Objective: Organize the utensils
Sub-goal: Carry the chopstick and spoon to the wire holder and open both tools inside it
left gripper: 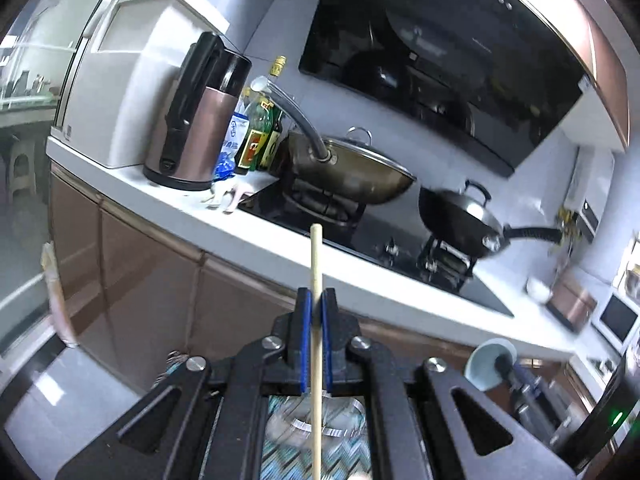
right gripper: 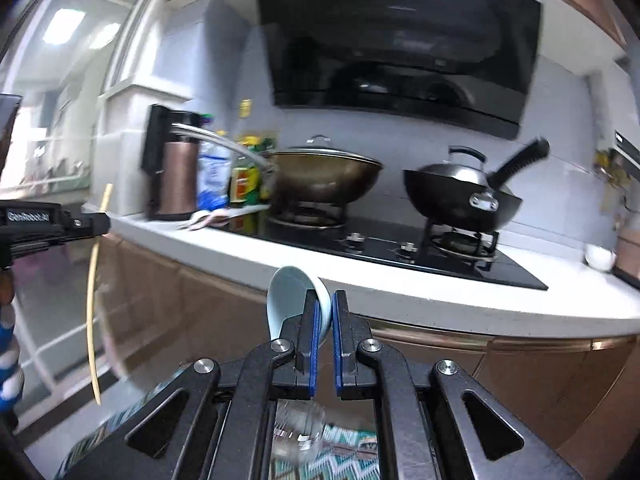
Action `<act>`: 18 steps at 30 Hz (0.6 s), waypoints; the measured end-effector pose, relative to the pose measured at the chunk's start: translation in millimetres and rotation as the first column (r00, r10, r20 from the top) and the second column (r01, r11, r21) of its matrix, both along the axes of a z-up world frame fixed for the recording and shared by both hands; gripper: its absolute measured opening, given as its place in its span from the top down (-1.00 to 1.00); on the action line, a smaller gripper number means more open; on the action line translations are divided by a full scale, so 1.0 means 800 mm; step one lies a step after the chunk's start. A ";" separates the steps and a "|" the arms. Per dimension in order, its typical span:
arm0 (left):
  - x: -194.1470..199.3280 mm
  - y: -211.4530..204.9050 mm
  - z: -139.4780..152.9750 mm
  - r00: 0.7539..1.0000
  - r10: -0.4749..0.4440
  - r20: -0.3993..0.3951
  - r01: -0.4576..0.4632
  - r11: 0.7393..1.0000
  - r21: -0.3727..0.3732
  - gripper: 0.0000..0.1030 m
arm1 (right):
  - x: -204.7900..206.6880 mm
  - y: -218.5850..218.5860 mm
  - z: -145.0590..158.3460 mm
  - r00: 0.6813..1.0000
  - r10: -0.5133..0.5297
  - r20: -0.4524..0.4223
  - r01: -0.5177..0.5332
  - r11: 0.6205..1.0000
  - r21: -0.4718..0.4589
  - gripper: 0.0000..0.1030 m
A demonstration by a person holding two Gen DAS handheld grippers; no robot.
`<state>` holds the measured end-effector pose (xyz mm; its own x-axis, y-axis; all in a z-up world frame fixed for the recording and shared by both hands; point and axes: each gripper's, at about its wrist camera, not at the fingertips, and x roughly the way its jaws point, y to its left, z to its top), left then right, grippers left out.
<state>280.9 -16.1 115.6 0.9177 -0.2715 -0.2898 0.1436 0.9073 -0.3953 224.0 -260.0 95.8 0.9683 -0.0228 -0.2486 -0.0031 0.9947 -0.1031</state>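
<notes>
While both tongs hang in the air in front of the counter, each has something clamped. Left tongs: blue pads pinched narrow on a wooden chopstick, gripped mid-length, tip sticking out past the pads toward the stove, rest running back under the tool. Right tongs: narrow, closed on the rim of a pale blue ceramic spoon, bowl tilted up and left of the pads. In the right wrist view the left tongs sit at far left with the chopstick hanging near-vertical through them. In the left wrist view the spoon shows low right.

Below both tools: a clear glass container on a teal zigzag cloth, blurred; contents not readable.

Counter is white, brown glossy cabinet fronts under it. Black glass hob set into it, two burners. Left burner: bronze wok with glass lid and long steel handle. Right burner: black wok with steel lid, black handle pointing up-right. Left of hob: copper-and-black kettle, blue-white bag, several bottles, a cloth at the hob edge. Far right of the counter: small white bowl. Black range hood above, pale wall tiles, window at left.
</notes>
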 end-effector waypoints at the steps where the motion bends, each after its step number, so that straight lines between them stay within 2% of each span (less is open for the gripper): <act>1: 0.013 -0.009 -0.007 1.000 0.015 0.012 -0.015 1.000 -0.001 0.91 | 0.013 -0.004 -0.013 1.000 -0.020 0.013 0.020 1.000 -0.002 0.89; 4: 0.054 -0.028 -0.035 0.999 0.044 0.018 -0.044 0.999 0.001 0.91 | 0.040 -0.012 -0.049 0.998 -0.057 0.033 0.057 0.998 0.002 0.89; 6: 0.081 -0.040 -0.057 0.999 0.049 0.002 -0.049 0.999 -0.001 0.91 | 0.075 -0.014 -0.081 0.996 -0.087 0.035 0.087 0.996 0.005 0.89; 10: 0.136 -0.068 -0.108 0.999 0.051 -0.019 -0.051 0.999 0.006 0.91 | 0.104 -0.016 -0.128 0.993 -0.114 0.040 0.116 0.993 -0.032 0.88; 18: 0.181 -0.101 -0.200 0.998 0.059 -0.038 -0.057 0.998 0.036 0.91 | 0.130 -0.008 -0.204 0.990 -0.134 0.054 0.139 0.986 -0.095 0.89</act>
<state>425.3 -97.2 -44.0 0.9195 -0.2073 -0.3341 0.0755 0.9270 -0.3673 327.8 -266.2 -67.3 0.9650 -0.1775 -0.1929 0.1390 0.9704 -0.1974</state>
